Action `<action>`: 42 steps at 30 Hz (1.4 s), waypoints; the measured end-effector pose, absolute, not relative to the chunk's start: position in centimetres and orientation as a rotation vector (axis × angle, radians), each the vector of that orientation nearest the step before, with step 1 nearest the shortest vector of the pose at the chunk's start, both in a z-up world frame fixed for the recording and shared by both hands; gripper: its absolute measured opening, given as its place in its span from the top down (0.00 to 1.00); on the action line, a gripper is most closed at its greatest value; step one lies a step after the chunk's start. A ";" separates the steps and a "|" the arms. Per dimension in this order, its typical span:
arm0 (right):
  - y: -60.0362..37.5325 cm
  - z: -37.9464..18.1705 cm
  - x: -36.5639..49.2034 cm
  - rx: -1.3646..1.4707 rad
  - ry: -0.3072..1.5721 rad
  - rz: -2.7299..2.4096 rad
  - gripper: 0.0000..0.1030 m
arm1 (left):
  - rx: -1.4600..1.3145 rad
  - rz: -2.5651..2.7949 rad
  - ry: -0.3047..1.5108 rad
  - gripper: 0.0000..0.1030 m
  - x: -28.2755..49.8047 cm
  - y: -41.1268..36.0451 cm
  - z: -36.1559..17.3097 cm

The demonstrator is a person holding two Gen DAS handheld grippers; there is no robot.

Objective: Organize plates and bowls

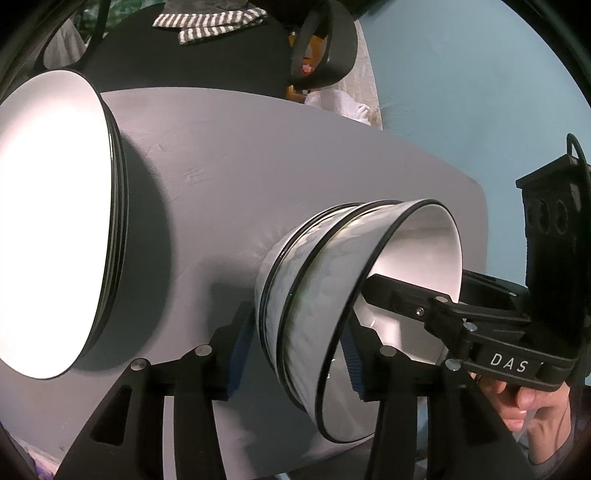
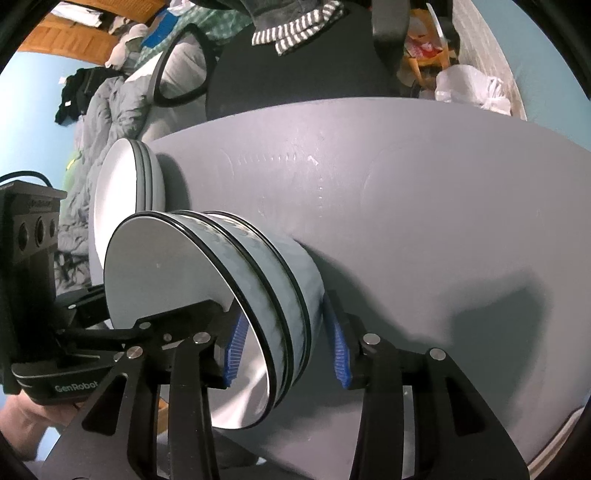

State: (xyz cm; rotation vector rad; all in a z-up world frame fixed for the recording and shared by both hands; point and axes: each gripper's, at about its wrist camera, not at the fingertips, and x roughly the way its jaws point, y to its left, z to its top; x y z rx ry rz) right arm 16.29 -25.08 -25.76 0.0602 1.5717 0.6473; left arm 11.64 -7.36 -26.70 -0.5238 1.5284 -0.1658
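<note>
A nested stack of pale blue-patterned bowls (image 1: 314,295) with white insides and black rims sits on the grey table (image 1: 240,177); it also shows in the right wrist view (image 2: 273,280). My left gripper (image 1: 295,354) is open, its blue pads either side of the stack's wall. My right gripper (image 2: 288,347) is open too, straddling the opposite side of the stack, one finger inside the top bowl. A stack of white plates (image 1: 55,221) with dark rims sits to the left, and shows behind the bowls in the right wrist view (image 2: 122,184).
A black chair (image 2: 295,74) with a striped cloth (image 2: 295,29) stands beyond the table's far edge. Piled clothes and bedding (image 2: 107,110) lie left of it. A white plastic bag (image 2: 469,88) sits by the blue wall.
</note>
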 end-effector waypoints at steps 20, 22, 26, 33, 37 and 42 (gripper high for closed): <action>-25.0 -25.3 14.8 0.053 1.633 0.600 0.78 | -0.523 -0.136 1.536 0.74 10.0 -6.6 -26.3; -24.8 -25.3 14.4 0.055 1.640 0.603 0.78 | -0.521 -0.129 1.538 0.75 9.4 -6.2 -26.2; -24.0 -25.1 13.9 0.053 1.641 0.608 0.78 | -0.531 -0.116 1.537 0.75 8.9 -5.5 -25.9; -22.2 -23.5 13.3 0.030 1.617 0.637 0.78 | -0.543 -0.087 1.503 0.75 8.4 -4.1 -24.0; -20.5 -22.0 12.9 0.013 1.592 0.662 0.77 | -0.549 -0.068 1.477 0.76 8.3 -3.1 -22.7; -18.6 -20.0 12.9 -0.021 1.557 0.698 0.78 | -0.558 -0.039 1.433 0.75 8.5 -1.2 -21.2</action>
